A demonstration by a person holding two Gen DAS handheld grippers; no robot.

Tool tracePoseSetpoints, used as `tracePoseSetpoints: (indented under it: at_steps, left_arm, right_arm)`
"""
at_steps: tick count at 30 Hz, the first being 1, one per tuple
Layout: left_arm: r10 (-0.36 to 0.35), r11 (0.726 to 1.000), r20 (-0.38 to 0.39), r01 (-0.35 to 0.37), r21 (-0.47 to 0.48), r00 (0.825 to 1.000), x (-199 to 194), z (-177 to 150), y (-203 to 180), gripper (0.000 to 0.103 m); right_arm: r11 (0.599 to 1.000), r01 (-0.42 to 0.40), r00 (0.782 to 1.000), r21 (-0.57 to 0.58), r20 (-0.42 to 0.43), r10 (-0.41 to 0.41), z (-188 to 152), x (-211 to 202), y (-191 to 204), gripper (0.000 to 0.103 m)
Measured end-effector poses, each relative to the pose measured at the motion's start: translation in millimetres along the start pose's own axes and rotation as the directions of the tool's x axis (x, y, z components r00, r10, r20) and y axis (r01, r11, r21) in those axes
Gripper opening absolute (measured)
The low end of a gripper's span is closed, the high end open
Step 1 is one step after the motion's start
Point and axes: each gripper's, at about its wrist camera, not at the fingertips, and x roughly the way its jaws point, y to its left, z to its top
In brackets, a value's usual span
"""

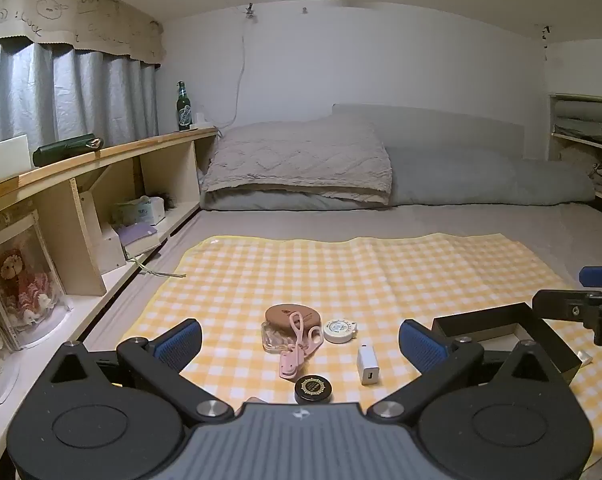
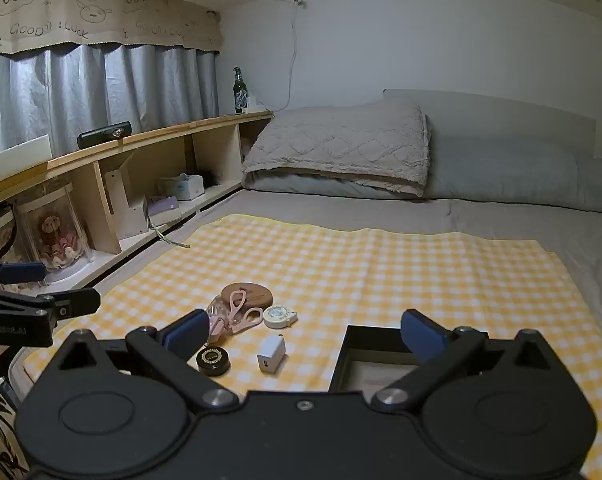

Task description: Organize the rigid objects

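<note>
Both held wide open and empty: left gripper (image 1: pixel 301 340) hovering just short of the cluster on the checked cloth (image 1: pixel 381 264), right gripper (image 2: pixel 301 334) hovering with its right finger over the near rim of the black box (image 2: pixel 375 344). Straight ahead of the left gripper, between its fingers: black tin (image 1: pixel 312 389) nearest, white charger (image 1: pixel 367 363) just right of it, pink curler (image 1: pixel 299 344) lying across a clear case (image 1: pixel 273 338) and leaning on the brown disc (image 1: pixel 289 314), round white tape measure (image 1: pixel 340 331) beside them. Likely trouble: a wide close around the tangled pink curler dragging the case and disc along, or tipping the pile. Low tin hard to pinch on a soft bed, apt to sink or slide under the pads. Charger smooth, liable to twist out. Cloth prone to bunching under a low pass. Grippers close together, so risk of collision near the box
</note>
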Motion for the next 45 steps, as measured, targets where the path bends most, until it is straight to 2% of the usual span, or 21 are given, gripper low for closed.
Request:
tracePoseSetpoints:
  at_steps: [45]
  left_arm:
    - [-0.003, 1.0, 0.004, 0.003, -0.002, 1.0, -0.2, 0.9, 1.7, 0.103]
  right_arm:
    - [1.0, -0.009, 1.0, 0.012, -0.009, 0.009, -1.8, 0.8, 3.1, 0.103]
